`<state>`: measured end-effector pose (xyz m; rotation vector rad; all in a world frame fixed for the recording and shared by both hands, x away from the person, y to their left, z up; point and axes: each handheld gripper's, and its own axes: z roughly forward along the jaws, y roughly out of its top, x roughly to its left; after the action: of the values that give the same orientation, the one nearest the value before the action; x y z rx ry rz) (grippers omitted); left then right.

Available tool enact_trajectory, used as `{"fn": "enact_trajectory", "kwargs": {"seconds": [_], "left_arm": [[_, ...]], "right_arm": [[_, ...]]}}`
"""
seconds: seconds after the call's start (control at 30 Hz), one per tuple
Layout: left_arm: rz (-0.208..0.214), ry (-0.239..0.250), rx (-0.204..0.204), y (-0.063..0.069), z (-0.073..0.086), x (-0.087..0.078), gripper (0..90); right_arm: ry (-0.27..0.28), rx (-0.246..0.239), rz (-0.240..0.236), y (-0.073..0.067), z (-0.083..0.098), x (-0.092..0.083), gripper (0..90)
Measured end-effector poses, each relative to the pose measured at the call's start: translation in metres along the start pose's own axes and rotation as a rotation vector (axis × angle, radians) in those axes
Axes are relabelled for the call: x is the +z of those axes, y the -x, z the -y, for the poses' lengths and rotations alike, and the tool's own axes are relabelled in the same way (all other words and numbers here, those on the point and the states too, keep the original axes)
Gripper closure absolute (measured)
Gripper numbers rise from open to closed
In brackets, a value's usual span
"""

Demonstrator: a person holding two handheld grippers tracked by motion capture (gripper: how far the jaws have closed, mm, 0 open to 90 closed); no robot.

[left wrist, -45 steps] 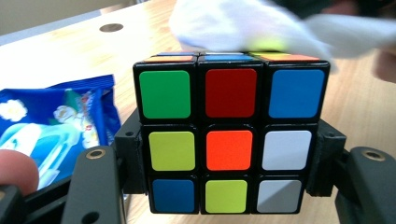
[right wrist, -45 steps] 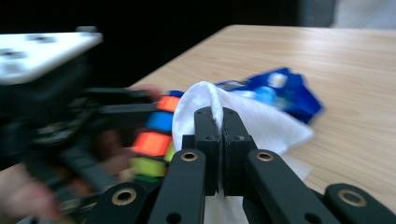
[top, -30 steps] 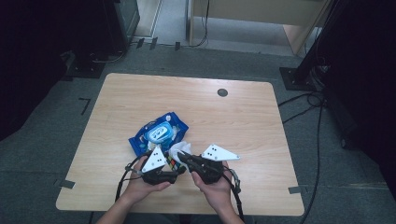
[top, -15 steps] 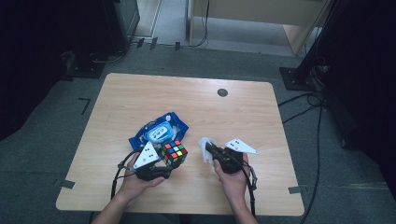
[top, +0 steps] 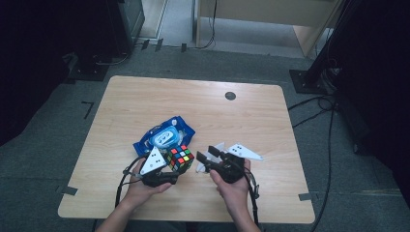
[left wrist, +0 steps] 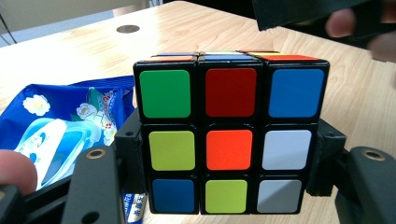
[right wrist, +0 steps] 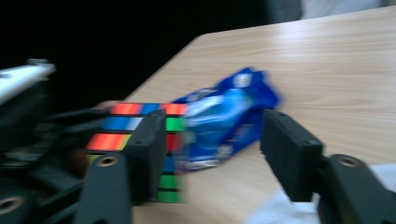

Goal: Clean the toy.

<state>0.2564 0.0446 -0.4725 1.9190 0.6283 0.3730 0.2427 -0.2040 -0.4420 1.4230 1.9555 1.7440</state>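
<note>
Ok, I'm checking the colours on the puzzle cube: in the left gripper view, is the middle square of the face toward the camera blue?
No, the middle square of the puzzle cube is orange, with red above it and yellow-green below.

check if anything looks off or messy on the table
Nothing stands out. The cube, scrambled, sits square in the left claw; the blue pack lies flat on the table, crumpled but unspilled.

Wooden table (top: 145,101) (pale), grey floor (top: 43,159), dim room.
</note>
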Motion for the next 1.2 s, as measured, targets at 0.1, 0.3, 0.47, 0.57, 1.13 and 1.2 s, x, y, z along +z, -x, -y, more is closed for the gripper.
{"fn": "enact_trajectory", "kwargs": {"seconds": [0.1, 0.3, 0.47, 0.57, 1.13, 1.2], "left_arm": [[-0.008, 0.000, 0.016, 0.005, -0.001, 0.002, 34.2], [-0.006, 0.007, 0.052, 0.013, -0.002, 0.003, 34.1], [-0.012, 0.009, 0.048, 0.015, -0.001, 0.005, 34.1], [-0.014, 0.007, 0.033, 0.016, -0.001, 0.008, 33.8], [-0.042, -0.001, -0.013, 0.004, -0.004, 0.004, 34.2], [-0.057, 0.000, -0.068, -0.009, -0.003, -0.001, 34.2]], "right_arm": [[-0.045, 0.004, -0.022, -0.018, 0.003, 0.009, 27.7], [-0.115, 0.064, -0.015, -0.024, 0.012, 0.026, 27.4], [-0.120, 0.027, 0.022, -0.029, 0.013, 0.025, 34.5], [-0.111, -0.024, 0.055, -0.032, 0.014, 0.024, 34.6], [-0.080, -0.068, 0.023, -0.034, 0.007, 0.018, 32.3], [-0.031, -0.028, -0.023, -0.028, 0.002, 0.009, 29.7]]}}
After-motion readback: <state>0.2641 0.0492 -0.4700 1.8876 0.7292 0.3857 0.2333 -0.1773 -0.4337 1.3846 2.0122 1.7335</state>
